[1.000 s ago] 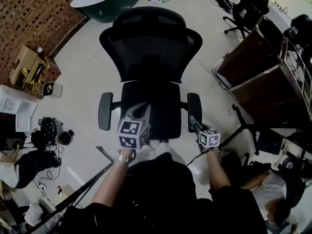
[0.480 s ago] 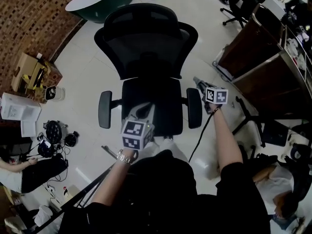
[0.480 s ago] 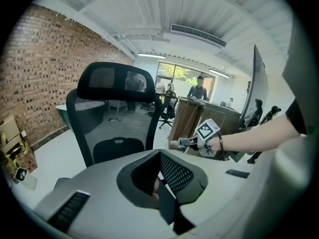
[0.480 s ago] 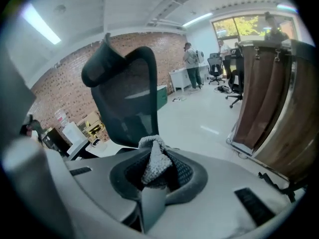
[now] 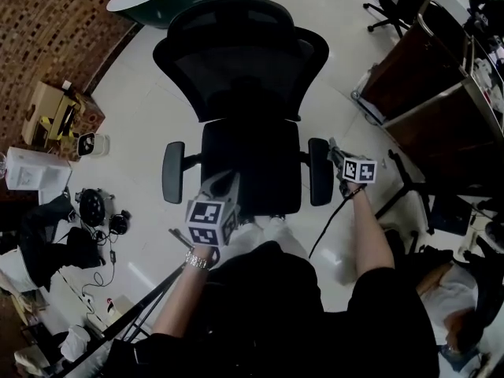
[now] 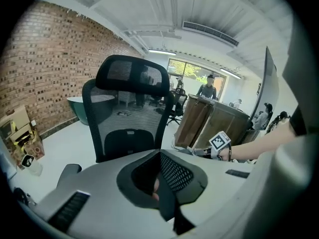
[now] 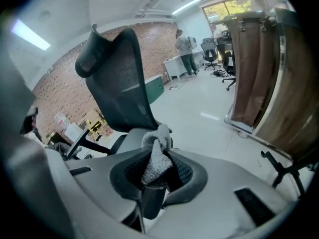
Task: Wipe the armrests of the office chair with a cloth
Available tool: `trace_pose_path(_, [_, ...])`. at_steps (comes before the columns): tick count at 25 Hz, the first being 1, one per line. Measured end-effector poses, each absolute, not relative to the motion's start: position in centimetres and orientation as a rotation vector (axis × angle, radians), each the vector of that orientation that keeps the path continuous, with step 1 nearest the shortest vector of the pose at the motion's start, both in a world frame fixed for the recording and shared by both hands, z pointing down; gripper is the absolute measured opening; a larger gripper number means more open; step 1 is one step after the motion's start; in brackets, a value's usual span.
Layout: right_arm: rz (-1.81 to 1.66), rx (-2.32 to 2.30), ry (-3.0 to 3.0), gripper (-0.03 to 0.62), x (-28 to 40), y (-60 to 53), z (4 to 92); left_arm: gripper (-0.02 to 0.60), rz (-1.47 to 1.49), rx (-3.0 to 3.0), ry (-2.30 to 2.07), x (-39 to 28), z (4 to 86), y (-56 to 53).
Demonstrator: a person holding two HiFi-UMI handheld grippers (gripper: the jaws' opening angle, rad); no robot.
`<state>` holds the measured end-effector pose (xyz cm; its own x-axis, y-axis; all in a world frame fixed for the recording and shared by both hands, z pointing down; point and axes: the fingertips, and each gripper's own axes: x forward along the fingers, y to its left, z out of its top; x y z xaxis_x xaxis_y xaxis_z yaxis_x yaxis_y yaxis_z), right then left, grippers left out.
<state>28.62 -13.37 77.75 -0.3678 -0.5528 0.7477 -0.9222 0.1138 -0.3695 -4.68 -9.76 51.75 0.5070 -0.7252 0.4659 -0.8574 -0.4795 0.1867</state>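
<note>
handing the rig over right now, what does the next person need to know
Left gripper: jaws shut, nothing seen in them, held in front of the office chair.
Right gripper: jaws shut on the grey cloth, just beside the armrest on the person's right; I cannot tell whether the cloth touches it.
The other armrest has no gripper at it.
Done: cloth is in the jaws. Left: wipe both armrests, since no wiping can be confirmed.

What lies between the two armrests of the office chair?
The black seat lies between the left armrest and the right armrest, as the head view shows. The left hand-held gripper hangs over its front edge.
</note>
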Motion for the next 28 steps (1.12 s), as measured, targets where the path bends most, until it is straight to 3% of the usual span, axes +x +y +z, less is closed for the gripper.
trace_pose_path(11, [1.19,1.354,-1.84,0.055,26.9,3.2,79.7,0.006,0.411,2.414,-1.236,-2.2,51.2,-10.8])
trace_pose_path(17, [1.363,1.258,-1.929,0.055,20.7,7.5,77.5,0.006,0.372,2.421,-1.25,-2.7,50.7,-10.7])
trace_pose_path(28, [1.006,1.108,-2.422,0.058,1.1,-11.3,59.7,0.006,0.455,2.31,-1.44,-7.6,50.6,-12.6])
